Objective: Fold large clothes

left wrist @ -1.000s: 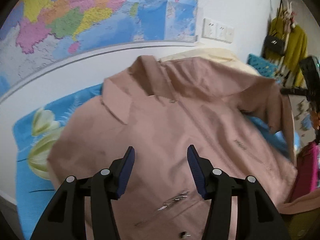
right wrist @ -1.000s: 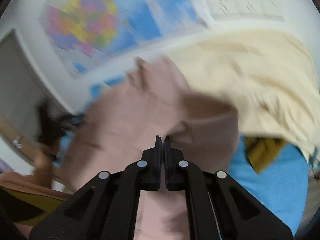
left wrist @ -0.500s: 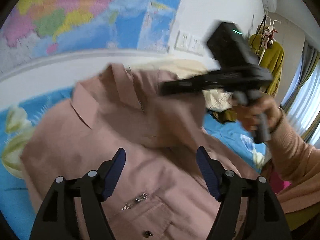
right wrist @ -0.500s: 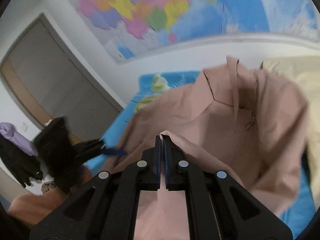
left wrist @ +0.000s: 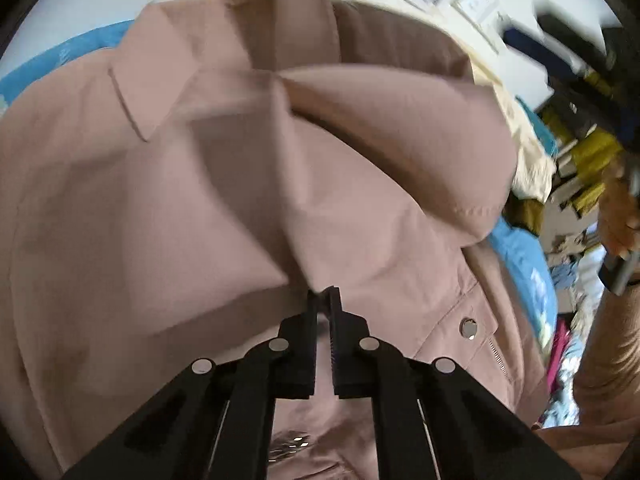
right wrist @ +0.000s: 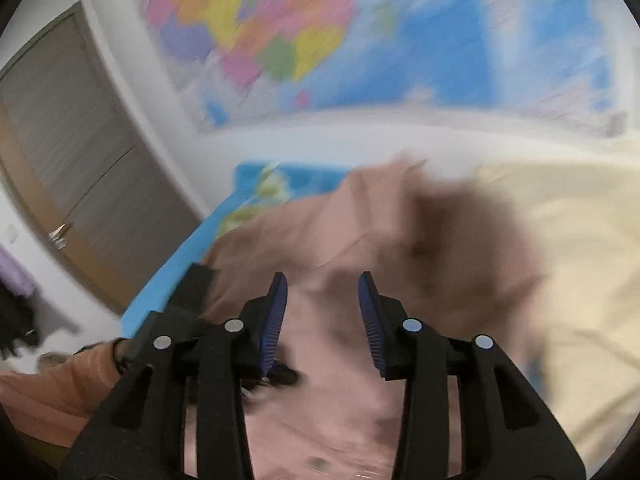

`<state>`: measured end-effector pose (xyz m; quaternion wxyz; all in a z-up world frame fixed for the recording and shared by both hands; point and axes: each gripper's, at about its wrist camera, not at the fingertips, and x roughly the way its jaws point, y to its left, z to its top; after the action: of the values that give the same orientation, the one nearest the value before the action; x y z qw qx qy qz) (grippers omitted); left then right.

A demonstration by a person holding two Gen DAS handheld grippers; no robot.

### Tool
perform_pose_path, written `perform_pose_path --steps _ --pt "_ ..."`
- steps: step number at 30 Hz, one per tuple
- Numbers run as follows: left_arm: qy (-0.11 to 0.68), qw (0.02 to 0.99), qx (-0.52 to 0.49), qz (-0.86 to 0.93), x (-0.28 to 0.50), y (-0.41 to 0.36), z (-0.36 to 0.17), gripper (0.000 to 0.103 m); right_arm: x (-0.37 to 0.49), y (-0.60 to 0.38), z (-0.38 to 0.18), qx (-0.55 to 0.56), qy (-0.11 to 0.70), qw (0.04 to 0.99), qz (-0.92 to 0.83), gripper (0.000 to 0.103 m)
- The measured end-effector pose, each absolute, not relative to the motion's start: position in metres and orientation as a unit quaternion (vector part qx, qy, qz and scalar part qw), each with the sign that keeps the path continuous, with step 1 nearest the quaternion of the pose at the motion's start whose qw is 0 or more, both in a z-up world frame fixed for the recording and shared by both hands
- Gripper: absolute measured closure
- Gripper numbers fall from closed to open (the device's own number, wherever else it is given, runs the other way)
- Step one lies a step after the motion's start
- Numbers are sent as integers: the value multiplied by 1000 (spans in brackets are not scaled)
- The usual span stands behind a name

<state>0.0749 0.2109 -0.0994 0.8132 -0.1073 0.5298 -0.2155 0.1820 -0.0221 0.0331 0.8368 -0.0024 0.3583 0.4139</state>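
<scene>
A dusty pink jacket (left wrist: 160,200) lies spread on the bed with its collar (left wrist: 160,60) at the far side and one sleeve folded across its chest. My left gripper (left wrist: 324,292) is shut on the tip of that folded sleeve, and the fabric bunches at its tips. In the right wrist view the jacket (right wrist: 320,232) is blurred below my right gripper (right wrist: 323,280). Its jaws are opening with nothing between them. In the left wrist view the right gripper (left wrist: 580,40) is a dark blur at the upper right, held by a hand (left wrist: 616,216).
A blue floral bedsheet (left wrist: 60,56) lies under the jacket. A cream garment (right wrist: 580,240) lies to the right of it. A colourful map (right wrist: 320,40) covers the wall behind, and a grey door (right wrist: 60,160) stands at left. An orange sleeve (right wrist: 52,392) is at lower left.
The right gripper carried the sleeve across the jacket, then let go, opened and drew back. The left gripper dropped onto the jacket and closed on the folded sleeve.
</scene>
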Motion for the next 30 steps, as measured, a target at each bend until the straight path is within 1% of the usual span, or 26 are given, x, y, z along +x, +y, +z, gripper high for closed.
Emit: perform_pose_path --steps 2,5,6,7,8,9,10,12,13,14,16,17,18,22,24,26,28,30 --pt "512 828 -98 -208 74 222 -90 100 195 -44 29 -11 362 856 368 55" --pt "503 833 -105 -206 71 234 -81 100 215 -61 7 -9 391 856 337 53" --pt "500 834 -105 -206 69 237 -79 99 221 -60 -4 -17 403 855 327 53" --pt "496 837 -104 -205 67 237 -77 92 226 -58 -12 -20 411 850 328 53" --pt "496 837 -103 -206 67 234 -78 70 229 -54 -20 -24 416 848 327 53" --pt "501 833 -103 -212 67 229 -79 45 233 -50 -28 -28 420 847 323 53" --pt "504 830 -102 -216 66 228 -81 41 236 -46 -33 -36 421 848 321 55" --pt "510 824 -90 -230 67 212 -86 41 241 -40 -39 -42 427 842 326 72" --pt "515 820 -82 -236 70 204 -89 41 243 -38 -40 -50 429 841 326 94" --pt "520 816 -76 -240 72 197 -92 43 244 -39 -38 -58 424 845 320 100" --pt "528 809 -65 -249 78 187 -100 72 245 -48 -30 -47 414 853 314 100" --pt "530 809 -56 -250 81 183 -101 96 246 -57 -23 -31 405 860 309 101" --pt "531 807 -55 -252 84 182 -101 101 249 -67 -15 -17 399 865 304 101" --pt "495 835 -40 -237 88 212 -67 102 260 -105 -3 33 396 874 279 101" --pt "490 843 -31 -219 93 230 -54 102 270 -112 -10 47 406 873 266 101" --pt "494 854 -12 -163 104 259 -44 102 275 -113 -22 44 417 872 255 101" --pt "500 860 15 -106 115 281 -43 100 277 -112 -30 42 421 871 251 101" --pt "502 861 35 -69 121 296 -43 94 277 -110 -31 41 419 872 249 101"
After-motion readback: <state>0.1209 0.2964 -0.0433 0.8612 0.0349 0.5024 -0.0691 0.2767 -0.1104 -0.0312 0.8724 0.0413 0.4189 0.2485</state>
